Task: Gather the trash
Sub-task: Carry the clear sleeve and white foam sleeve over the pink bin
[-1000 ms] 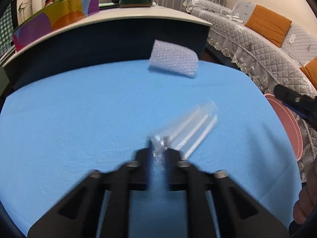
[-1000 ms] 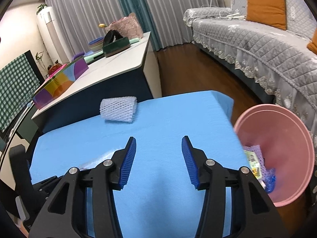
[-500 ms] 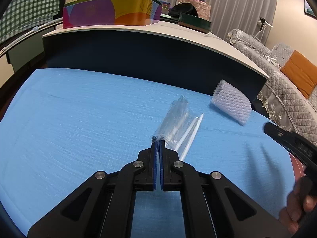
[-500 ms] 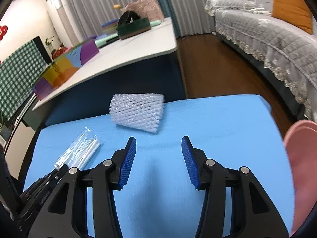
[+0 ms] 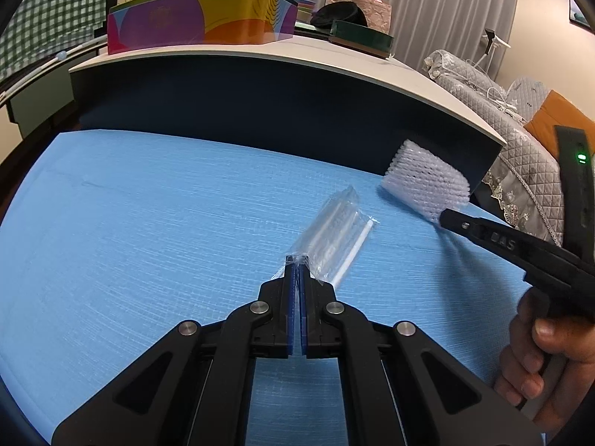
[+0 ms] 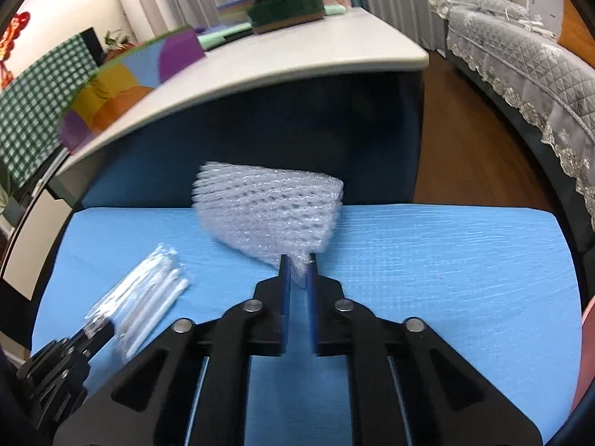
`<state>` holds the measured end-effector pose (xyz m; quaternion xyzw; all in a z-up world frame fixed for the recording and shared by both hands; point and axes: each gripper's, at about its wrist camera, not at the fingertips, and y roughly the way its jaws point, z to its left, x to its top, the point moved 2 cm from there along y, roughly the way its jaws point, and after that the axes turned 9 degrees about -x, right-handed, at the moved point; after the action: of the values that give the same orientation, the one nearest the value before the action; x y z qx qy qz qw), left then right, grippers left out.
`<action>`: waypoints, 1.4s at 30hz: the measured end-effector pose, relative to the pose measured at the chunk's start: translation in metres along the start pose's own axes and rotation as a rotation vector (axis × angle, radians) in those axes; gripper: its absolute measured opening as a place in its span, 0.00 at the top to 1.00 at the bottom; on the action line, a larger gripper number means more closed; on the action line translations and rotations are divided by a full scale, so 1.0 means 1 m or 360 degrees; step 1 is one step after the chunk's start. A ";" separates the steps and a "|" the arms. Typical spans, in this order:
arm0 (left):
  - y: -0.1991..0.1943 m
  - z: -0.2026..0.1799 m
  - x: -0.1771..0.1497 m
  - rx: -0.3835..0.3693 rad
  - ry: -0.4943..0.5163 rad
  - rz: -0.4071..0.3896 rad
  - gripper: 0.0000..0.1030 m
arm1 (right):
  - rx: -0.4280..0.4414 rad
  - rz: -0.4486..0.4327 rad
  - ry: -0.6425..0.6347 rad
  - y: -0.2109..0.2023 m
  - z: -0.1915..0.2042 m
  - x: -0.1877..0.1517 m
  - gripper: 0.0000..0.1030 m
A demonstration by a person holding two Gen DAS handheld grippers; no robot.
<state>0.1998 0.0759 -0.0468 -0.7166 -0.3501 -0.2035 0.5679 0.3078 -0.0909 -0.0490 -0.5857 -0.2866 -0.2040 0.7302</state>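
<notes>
Blue table (image 5: pixel 130 223): left gripper (image 5: pixel 297 264) pinches straw packet (image 5: pixel 331 234), right gripper (image 6: pixel 297 264) grips foam net (image 6: pixel 267 208); grey sofa (image 6: pixel 520 55) beyond

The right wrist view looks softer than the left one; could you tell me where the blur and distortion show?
Right wrist view: the foam net and the white desk are motion-smeared. Left wrist view: mostly sharp, though the right gripper is slightly smeared; fisheye bends the blue table edge in both.
</notes>
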 end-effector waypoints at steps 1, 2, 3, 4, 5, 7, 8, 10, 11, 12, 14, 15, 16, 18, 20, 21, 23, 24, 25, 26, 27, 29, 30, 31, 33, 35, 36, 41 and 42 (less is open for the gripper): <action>-0.001 0.000 0.000 0.0000 0.0000 -0.0001 0.99 | 0.0010 -0.0019 -0.0009 -0.005 0.001 -0.002 0.95; -0.001 0.000 0.000 -0.0005 -0.0003 -0.0002 0.99 | 0.0017 -0.0041 -0.0021 -0.011 0.003 -0.004 0.95; -0.001 -0.001 0.001 -0.0009 -0.0002 -0.0005 0.99 | 0.0024 -0.0067 -0.0033 -0.021 0.004 -0.007 0.95; -0.003 -0.002 0.001 -0.0011 0.0002 -0.0010 0.99 | 0.0030 -0.0082 -0.0039 -0.028 0.004 -0.010 0.95; -0.006 -0.003 0.002 -0.0016 0.0010 -0.0022 0.99 | 0.0032 -0.0100 -0.0044 -0.036 0.005 -0.013 0.95; -0.013 -0.005 0.003 -0.0030 0.0021 -0.0049 0.99 | 0.0021 -0.0140 -0.0037 -0.057 0.003 -0.020 0.95; -0.018 -0.006 0.004 -0.0042 0.0030 -0.0065 0.99 | 0.0017 -0.0150 -0.0029 -0.064 0.001 -0.023 0.95; -0.026 -0.006 0.005 -0.0060 0.0030 -0.0092 0.99 | 0.0001 -0.0189 0.0005 -0.085 -0.006 -0.029 0.95; -0.031 -0.006 0.006 -0.0074 0.0024 -0.0106 0.99 | -0.0003 -0.0204 0.0023 -0.094 -0.009 -0.032 0.95; -0.034 -0.006 0.006 -0.0081 0.0026 -0.0111 0.99 | -0.0015 -0.0216 0.0039 -0.104 -0.014 -0.036 0.95; -0.042 -0.011 0.009 -0.0093 0.0047 -0.0124 0.99 | -0.0054 -0.0241 0.0055 -0.121 -0.020 -0.042 0.95; -0.046 -0.015 0.011 -0.0101 0.0058 -0.0137 0.99 | -0.0071 -0.0251 0.0066 -0.130 -0.023 -0.045 0.95; -0.050 -0.018 0.011 -0.0112 0.0067 -0.0145 0.99 | -0.0084 -0.0257 0.0073 -0.136 -0.027 -0.046 0.95; -0.057 -0.027 0.012 -0.0134 0.0101 -0.0148 0.99 | -0.0146 -0.0280 0.0067 -0.150 -0.033 -0.051 0.95; -0.063 -0.039 0.010 -0.0150 0.0147 -0.0153 0.99 | -0.0195 -0.0307 0.0069 -0.162 -0.038 -0.054 0.95; -0.066 -0.043 0.009 -0.0160 0.0167 -0.0155 0.99 | -0.0215 -0.0326 0.0082 -0.170 -0.042 -0.057 0.95; -0.070 -0.052 0.007 -0.0180 0.0207 -0.0151 0.99 | -0.0253 -0.0357 0.0102 -0.183 -0.048 -0.061 0.95; -0.072 -0.056 0.006 -0.0188 0.0222 -0.0151 0.99 | -0.0265 -0.0368 0.0109 -0.188 -0.052 -0.063 0.95; -0.075 -0.062 0.005 -0.0199 0.0245 -0.0151 0.99 | -0.0280 -0.0381 0.0122 -0.196 -0.055 -0.066 0.95; -0.077 -0.066 0.004 -0.0205 0.0261 -0.0154 0.99 | -0.0286 -0.0387 0.0128 -0.199 -0.057 -0.067 0.95; -0.081 -0.070 0.002 -0.0212 0.0278 -0.0157 0.99 | -0.0298 -0.0398 0.0138 -0.205 -0.061 -0.070 0.95; -0.087 -0.079 0.000 -0.0229 0.0298 -0.0165 0.99 | -0.0319 -0.0407 0.0155 -0.214 -0.068 -0.076 0.95; -0.089 -0.083 -0.001 -0.0239 0.0305 -0.0167 0.99 | -0.0327 -0.0413 0.0166 -0.219 -0.072 -0.078 0.95; -0.091 -0.087 -0.002 -0.0249 0.0312 -0.0169 0.99 | -0.0331 -0.0420 0.0174 -0.222 -0.074 -0.080 0.95; -0.095 -0.096 -0.003 -0.0267 0.0334 -0.0175 0.99 | -0.0344 -0.0437 0.0192 -0.231 -0.080 -0.083 0.95; -0.097 -0.104 -0.003 -0.0282 0.0355 -0.0179 0.99 | -0.0360 -0.0453 0.0207 -0.239 -0.087 -0.086 0.95; -0.098 -0.109 -0.004 -0.0291 0.0363 -0.0180 0.99 | -0.0366 -0.0458 0.0214 -0.242 -0.091 -0.088 0.95; -0.102 -0.130 -0.009 -0.0338 0.0411 -0.0183 0.99 | -0.0411 -0.0483 0.0277 -0.252 -0.109 -0.092 0.95; -0.102 -0.134 -0.010 -0.0348 0.0420 -0.0182 0.99 | -0.0423 -0.0487 0.0290 -0.254 -0.114 -0.093 0.95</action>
<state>0.1324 -0.0432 0.0517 -0.7202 -0.2884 -0.3645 0.5151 0.0969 -0.2635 0.0607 -0.6055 -0.2756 -0.4007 0.6300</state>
